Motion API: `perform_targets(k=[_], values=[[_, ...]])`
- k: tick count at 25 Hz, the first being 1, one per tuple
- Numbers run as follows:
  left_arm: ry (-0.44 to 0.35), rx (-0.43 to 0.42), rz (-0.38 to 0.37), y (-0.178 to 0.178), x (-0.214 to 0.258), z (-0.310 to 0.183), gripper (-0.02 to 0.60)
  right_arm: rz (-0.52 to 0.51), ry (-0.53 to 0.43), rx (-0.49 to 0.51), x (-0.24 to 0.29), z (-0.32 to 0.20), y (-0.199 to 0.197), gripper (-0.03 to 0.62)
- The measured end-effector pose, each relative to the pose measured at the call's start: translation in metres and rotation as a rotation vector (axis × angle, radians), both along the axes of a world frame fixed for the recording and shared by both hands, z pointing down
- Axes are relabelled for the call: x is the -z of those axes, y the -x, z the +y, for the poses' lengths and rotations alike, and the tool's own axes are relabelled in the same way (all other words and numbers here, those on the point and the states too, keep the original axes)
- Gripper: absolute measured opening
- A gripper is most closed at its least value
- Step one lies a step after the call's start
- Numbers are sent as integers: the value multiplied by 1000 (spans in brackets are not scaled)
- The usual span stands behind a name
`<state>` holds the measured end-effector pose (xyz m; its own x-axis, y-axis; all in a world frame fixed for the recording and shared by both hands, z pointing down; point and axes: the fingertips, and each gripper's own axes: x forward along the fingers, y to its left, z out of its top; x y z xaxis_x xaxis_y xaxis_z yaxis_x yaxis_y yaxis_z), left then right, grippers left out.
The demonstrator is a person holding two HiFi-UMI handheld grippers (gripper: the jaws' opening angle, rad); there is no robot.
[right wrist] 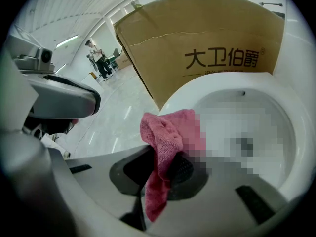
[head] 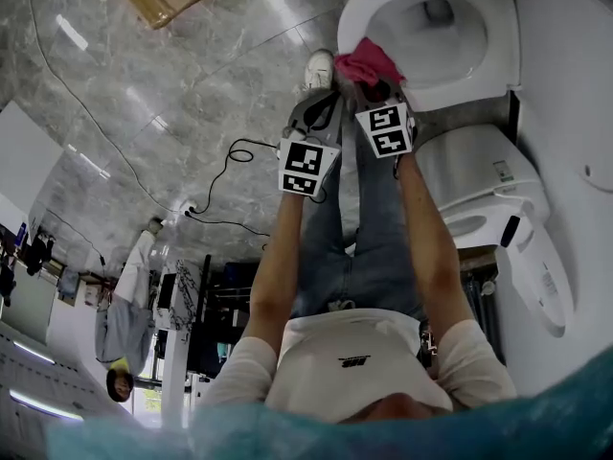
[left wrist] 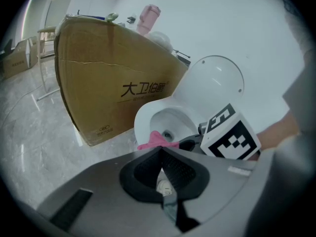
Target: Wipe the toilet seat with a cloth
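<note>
Right claw [right wrist: 160, 158] clamped on the pink cloth [right wrist: 166, 132], at the front rim of the toilet seat [right wrist: 197, 90].
On my right gripper view the cloth bunches above the pinched jaws and a tail hangs below them; I cannot tell whether it presses on the seat. On my head view the left claw [head: 322, 92] sits just beside the right one, short of the bowl, and its own view shows the jaws together, pad to pad, with nothing between them. I also see a brown cardboard box [left wrist: 98, 83] with dark print standing on the marble floor [left wrist: 34, 132] next to the toilet.
</note>
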<state>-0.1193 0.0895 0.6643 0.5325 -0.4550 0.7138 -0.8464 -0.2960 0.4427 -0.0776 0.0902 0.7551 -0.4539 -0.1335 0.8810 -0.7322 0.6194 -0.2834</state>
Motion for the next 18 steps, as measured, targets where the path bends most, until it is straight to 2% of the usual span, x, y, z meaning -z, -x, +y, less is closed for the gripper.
perform_targets(k=[18], values=[[6,81,-33,18,-8,-38,7,-39,-36,54,-4,-70,18,54]])
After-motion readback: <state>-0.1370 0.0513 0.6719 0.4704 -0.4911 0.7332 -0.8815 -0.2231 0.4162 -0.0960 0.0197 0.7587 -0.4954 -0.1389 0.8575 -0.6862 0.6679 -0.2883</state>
